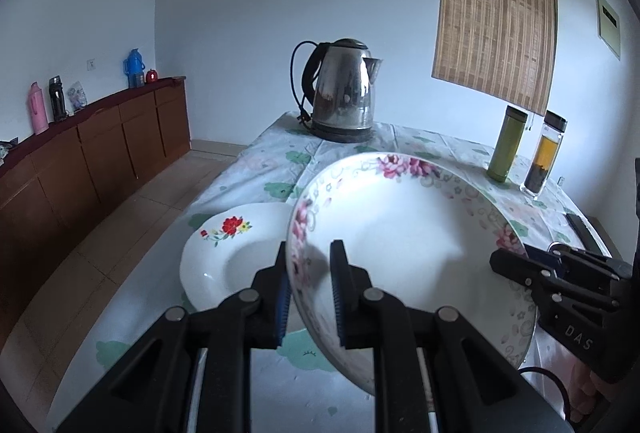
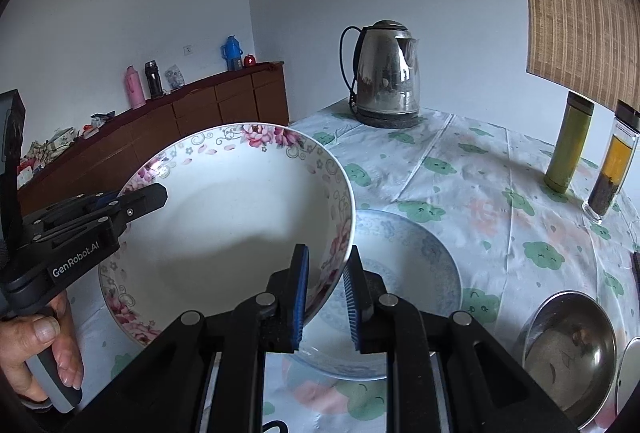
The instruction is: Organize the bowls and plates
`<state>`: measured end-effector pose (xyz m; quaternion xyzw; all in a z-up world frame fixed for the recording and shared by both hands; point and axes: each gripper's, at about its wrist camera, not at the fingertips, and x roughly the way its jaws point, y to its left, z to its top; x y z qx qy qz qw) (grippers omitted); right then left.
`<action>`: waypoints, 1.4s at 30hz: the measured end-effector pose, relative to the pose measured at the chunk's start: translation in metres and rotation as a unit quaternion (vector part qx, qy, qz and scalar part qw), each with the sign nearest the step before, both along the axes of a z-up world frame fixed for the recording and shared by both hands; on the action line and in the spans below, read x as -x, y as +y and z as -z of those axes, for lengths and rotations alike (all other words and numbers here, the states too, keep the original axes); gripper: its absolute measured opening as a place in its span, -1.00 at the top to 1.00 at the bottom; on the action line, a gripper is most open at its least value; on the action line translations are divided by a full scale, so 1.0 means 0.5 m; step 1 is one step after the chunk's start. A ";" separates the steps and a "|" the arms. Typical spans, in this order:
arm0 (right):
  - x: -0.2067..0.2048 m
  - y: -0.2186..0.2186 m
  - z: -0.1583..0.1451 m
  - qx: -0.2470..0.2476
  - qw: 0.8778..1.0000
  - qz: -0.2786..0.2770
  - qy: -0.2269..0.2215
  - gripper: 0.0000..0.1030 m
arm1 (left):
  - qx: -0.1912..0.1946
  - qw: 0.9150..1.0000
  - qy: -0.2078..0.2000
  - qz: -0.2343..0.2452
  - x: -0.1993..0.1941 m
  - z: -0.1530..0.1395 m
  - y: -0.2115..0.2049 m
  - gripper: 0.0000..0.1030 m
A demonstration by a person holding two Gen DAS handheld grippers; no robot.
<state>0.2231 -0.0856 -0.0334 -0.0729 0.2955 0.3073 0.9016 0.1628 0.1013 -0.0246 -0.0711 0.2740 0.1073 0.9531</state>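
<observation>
Both tools pinch the pink-flowered bowl (image 2: 240, 225) by opposite rims: left tool (image 1: 308, 297), right tool (image 2: 326, 297) (blue-patterned plate (image 2: 416, 273) lies directly below the bowl's right rim).

We see the kettle (image 2: 386, 73) at the worktop's (image 2: 460, 169) far end, two bottles (image 2: 568, 145) to its right, a metal bowl (image 2: 572, 349) nearest us on the right, and a plate (image 1: 224, 253) on the left.

Beside the shiny, dented stainless-steel kettle (image 2: 387, 73), the large pink-flowered bowl (image 2: 240, 225) looks like glossy glazed ceramic. The green-patterned table cover (image 2: 460, 169) under the kettle is creased, faintly sheened plastic. Nearer, a brushed-metal bowl (image 2: 572, 349) looks dull.
</observation>
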 end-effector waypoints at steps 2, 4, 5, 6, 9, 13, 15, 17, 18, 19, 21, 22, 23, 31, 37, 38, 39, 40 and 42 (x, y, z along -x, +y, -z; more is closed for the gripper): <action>-0.008 -0.011 0.000 -0.005 1.000 0.007 0.002 0.63 | 0.000 1.000 -0.001 0.005 -0.011 -0.001 -0.009 0.71; -0.015 -0.020 0.000 -0.006 1.000 0.015 0.002 0.63 | -0.002 1.000 -0.002 0.008 -0.022 -0.002 -0.016 0.71; -0.019 -0.025 0.000 -0.007 1.000 0.018 0.003 0.63 | -0.002 1.000 -0.002 0.010 -0.028 -0.002 -0.019 0.71; -0.023 -0.029 0.001 -0.008 1.000 0.022 0.004 0.63 | -0.003 1.000 -0.002 0.013 -0.034 -0.002 -0.023 0.71; -0.034 -0.040 0.003 -0.011 0.999 0.031 0.007 0.63 | -0.005 1.000 0.000 0.020 -0.052 -0.001 -0.033 0.71; -0.041 -0.052 0.002 -0.010 0.999 0.043 0.004 0.63 | -0.006 1.000 0.005 0.028 -0.070 0.005 -0.040 0.71; -0.045 -0.057 0.003 -0.011 0.999 0.049 0.005 0.63 | -0.006 1.000 0.004 0.031 -0.075 0.005 -0.043 0.71; -0.049 -0.060 0.004 -0.011 0.999 0.053 0.007 0.63 | -0.005 0.999 0.003 0.034 -0.080 0.006 -0.046 0.71; -0.050 -0.061 0.004 -0.010 0.998 0.055 0.007 0.63 | -0.004 0.999 0.002 0.035 -0.083 0.006 -0.047 0.71; -0.051 -0.062 0.005 -0.010 0.998 0.057 0.007 0.63 | -0.002 0.999 0.001 0.035 -0.086 0.007 -0.048 0.71; -0.053 -0.064 0.006 -0.010 0.998 0.059 0.007 0.63 | 0.001 0.999 -0.001 0.038 -0.092 0.007 -0.050 0.71; -0.054 -0.065 0.007 -0.009 0.998 0.061 0.007 0.63 | 0.002 0.999 -0.003 0.039 -0.094 0.008 -0.051 0.71; -0.055 -0.066 0.007 -0.009 0.998 0.062 0.007 0.63 | 0.003 0.999 -0.005 0.040 -0.096 0.007 -0.052 0.71; -0.066 -0.078 0.013 -0.009 0.997 0.076 0.012 0.63 | 0.008 0.999 -0.013 0.047 -0.114 0.010 -0.064 0.71; -0.072 -0.085 0.015 -0.006 0.996 0.087 0.009 0.63 | 0.009 0.998 -0.011 0.053 -0.126 0.020 -0.071 0.71; -0.073 -0.087 0.016 -0.005 0.996 0.089 0.009 0.63 | 0.008 0.998 -0.011 0.054 -0.128 0.021 -0.073 0.71; -0.074 -0.088 0.017 -0.005 0.996 0.091 0.009 0.63 | 0.007 0.998 -0.011 0.055 -0.129 0.021 -0.075 0.71; -0.075 -0.089 0.017 -0.005 0.996 0.092 0.010 0.63 | 0.008 0.998 -0.013 0.057 -0.129 0.021 -0.075 0.71; -0.078 -0.092 0.018 -0.005 0.995 0.095 0.010 0.63 | 0.008 0.998 -0.015 0.058 -0.130 0.020 -0.076 0.71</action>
